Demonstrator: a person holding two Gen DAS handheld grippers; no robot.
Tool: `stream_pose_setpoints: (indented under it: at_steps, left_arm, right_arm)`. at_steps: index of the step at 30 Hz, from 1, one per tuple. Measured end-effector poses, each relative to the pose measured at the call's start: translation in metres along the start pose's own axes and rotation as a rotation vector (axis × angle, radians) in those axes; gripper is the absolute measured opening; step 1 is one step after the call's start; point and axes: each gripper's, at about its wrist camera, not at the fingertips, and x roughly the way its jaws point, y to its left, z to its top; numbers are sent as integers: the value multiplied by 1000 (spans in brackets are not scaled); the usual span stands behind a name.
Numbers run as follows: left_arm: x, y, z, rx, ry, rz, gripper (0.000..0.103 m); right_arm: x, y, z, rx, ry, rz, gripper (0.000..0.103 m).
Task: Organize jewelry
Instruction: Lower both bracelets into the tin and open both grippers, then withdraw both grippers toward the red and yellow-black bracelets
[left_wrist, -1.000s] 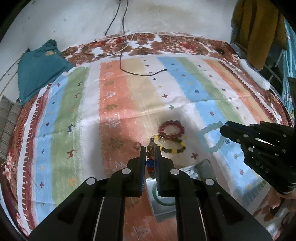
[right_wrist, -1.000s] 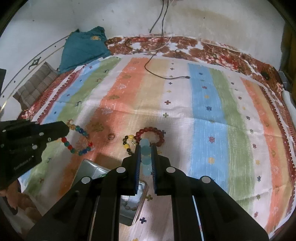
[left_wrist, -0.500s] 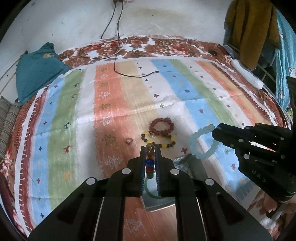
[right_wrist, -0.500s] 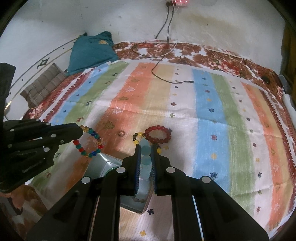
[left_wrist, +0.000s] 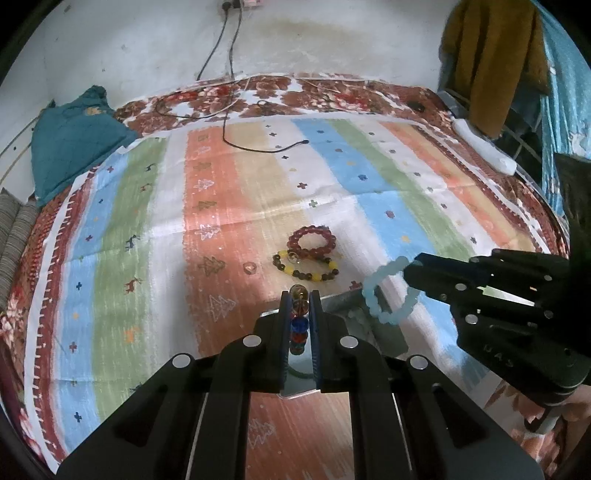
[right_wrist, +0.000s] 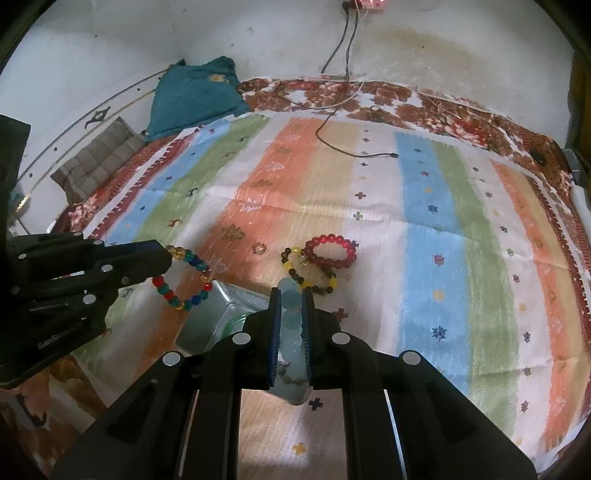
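Note:
My left gripper (left_wrist: 300, 295) is shut on a multicoloured bead bracelet (right_wrist: 186, 277) and holds it above the open metal box (right_wrist: 207, 317). My right gripper (right_wrist: 291, 291) is shut on a pale blue bead bracelet (left_wrist: 388, 291), also held over the box (left_wrist: 343, 306). A red bead bracelet (left_wrist: 314, 240) and a yellow-and-dark bead bracelet (left_wrist: 306, 266) lie on the striped cloth just beyond the box. A small ring (left_wrist: 250, 267) lies left of them. A green bangle (right_wrist: 236, 319) shows inside the box.
The striped cloth (left_wrist: 229, 192) covers a bed with a floral sheet. A black cable (left_wrist: 258, 147) lies at the far side. A teal garment (left_wrist: 70, 136) sits at the far left. A white power strip (left_wrist: 484, 151) lies at the right edge.
Both grippers have pulled back and risen with their bracelets, so the cloth and lying bracelets look farther away. The box now sits under both grippers.

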Motion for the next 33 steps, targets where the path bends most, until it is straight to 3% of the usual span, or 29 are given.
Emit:
stream_pose_setpoints:
  at_steps: [5, 9, 14, 33]
  left_arm:
    - [6, 1, -1, -15, 30, 11, 12]
    - [7, 11, 1, -51, 31, 40, 17]
    - [9, 17, 1, -70, 39, 50, 32]
    - [37, 19, 15, -38, 103, 86, 47]
  right_arm:
    - [5, -3, -1, 33, 25, -10, 13]
    - [6, -15, 0, 76, 34, -61, 29]
    - [12, -22, 2, 94, 58, -86, 35]
    - [31, -37, 14, 110, 117, -118, 52]
